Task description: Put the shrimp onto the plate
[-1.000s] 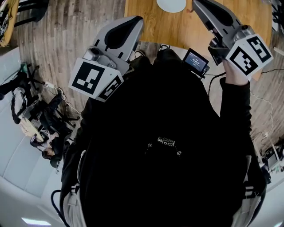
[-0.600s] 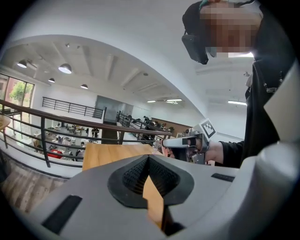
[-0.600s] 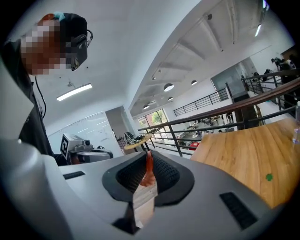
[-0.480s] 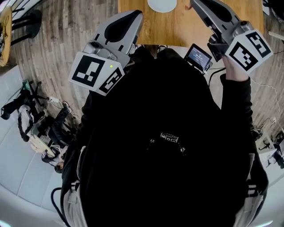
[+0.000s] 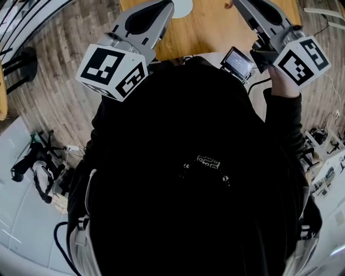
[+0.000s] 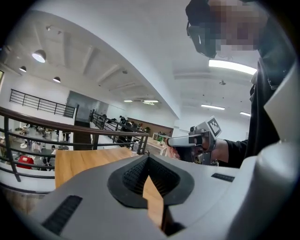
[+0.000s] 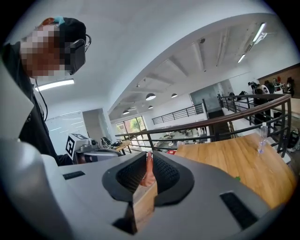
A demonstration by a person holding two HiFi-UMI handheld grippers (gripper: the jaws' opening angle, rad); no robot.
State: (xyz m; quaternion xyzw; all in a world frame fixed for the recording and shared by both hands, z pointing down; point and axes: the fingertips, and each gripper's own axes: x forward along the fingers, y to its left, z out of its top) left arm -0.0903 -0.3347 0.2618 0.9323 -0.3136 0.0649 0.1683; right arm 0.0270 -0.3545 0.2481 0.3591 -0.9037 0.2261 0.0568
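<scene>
Nearest, filling the lower head view, I see the person's black top [image 5: 183, 161]. Above it both grippers point toward the top edge. My right gripper [image 7: 149, 161], upper right, is clamped on the pink shrimp [image 7: 149, 172], pinched upright at the jaw tips, I judge to hold it clear of the wooden table [image 5: 210, 29]. My left gripper [image 6: 147, 159], upper left, has its jaws together on nothing, probably just held aside. Farthest, at the top centre edge, the white plate [image 5: 183, 6] sits on the table.
</scene>
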